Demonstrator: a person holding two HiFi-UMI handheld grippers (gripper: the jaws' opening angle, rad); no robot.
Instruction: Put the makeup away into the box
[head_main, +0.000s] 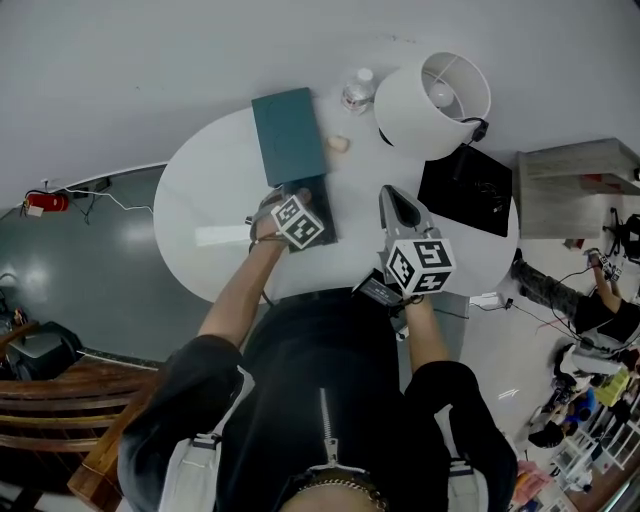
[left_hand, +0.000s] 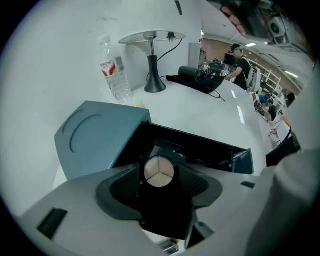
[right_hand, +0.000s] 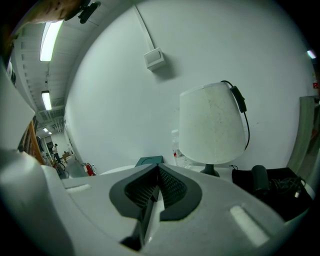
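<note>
Left hand-held gripper (left_hand: 159, 172) is clamped on a small round black compact of beige powder (left_hand: 159, 170), tilted down over the dark inside of the open teal rectangular box (left_hand: 100, 137) on the white oval surface (head_main: 200, 200) (the placing step, I judge). The next move calls for lowering it in and letting go. Right hand-held gripper (right_hand: 159, 172) hangs nearby, jaws together, empty.

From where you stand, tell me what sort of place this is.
Likely a lab or workshop, not a home: a fire extinguisher and a loose cable on the floor, a person at a cluttered bench, and a table staged with a lamp.
</note>
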